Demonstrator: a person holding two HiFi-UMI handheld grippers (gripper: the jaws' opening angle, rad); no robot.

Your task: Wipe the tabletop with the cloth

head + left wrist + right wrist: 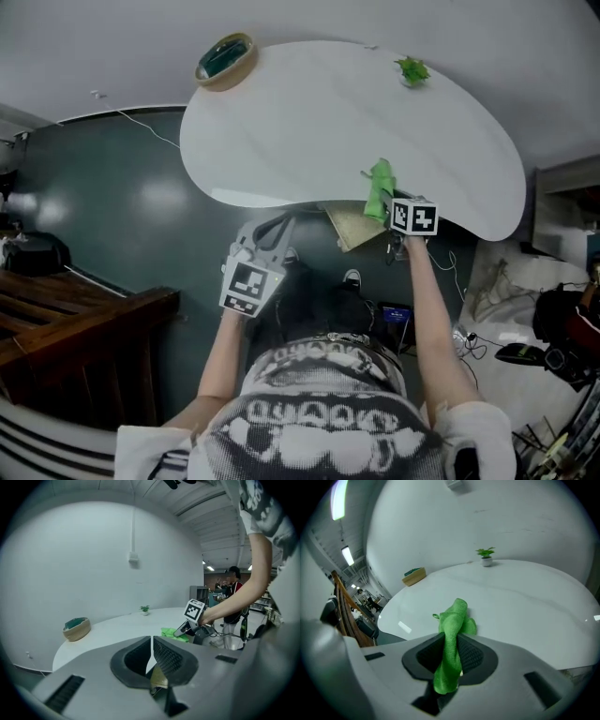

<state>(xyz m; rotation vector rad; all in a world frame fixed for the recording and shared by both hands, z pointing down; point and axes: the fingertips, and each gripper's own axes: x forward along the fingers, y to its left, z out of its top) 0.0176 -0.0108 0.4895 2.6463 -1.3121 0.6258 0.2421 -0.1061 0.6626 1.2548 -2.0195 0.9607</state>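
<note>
Pinches a bright green terry cloth (452,620) between the dark ribbed fingers (472,656) of the right gripper (451,639), clamped on its middle. Lets one end hang down behind the fingers and sends the other, bunched, out ahead of them, apparently resting on the near edge of the white kidney-shaped counter (525,602).

Sets the fingers (171,658) of the left gripper (152,644) flat together, with just a hairline seam and no object in it. Holds that left gripper short of the counter's near edge, over the dark teal floor (122,206), nearer the body than the right fingers and well to their left. Aims the left fingers across the white top toward the right gripper and the green bunch in front of it.

Finds, far ahead of the right fingers near the opposite rim, a small green plant in a white pot (486,556), standing upright. Finds, ahead and well to the left of those fingers, a round tan bowl with a teal inside (414,575), sitting at the counter's far left rim, well apart from plant and cloth. Places a dark slatted wooden bench (75,309) on the floor off to the left of the left fingers, away from the counter.
</note>
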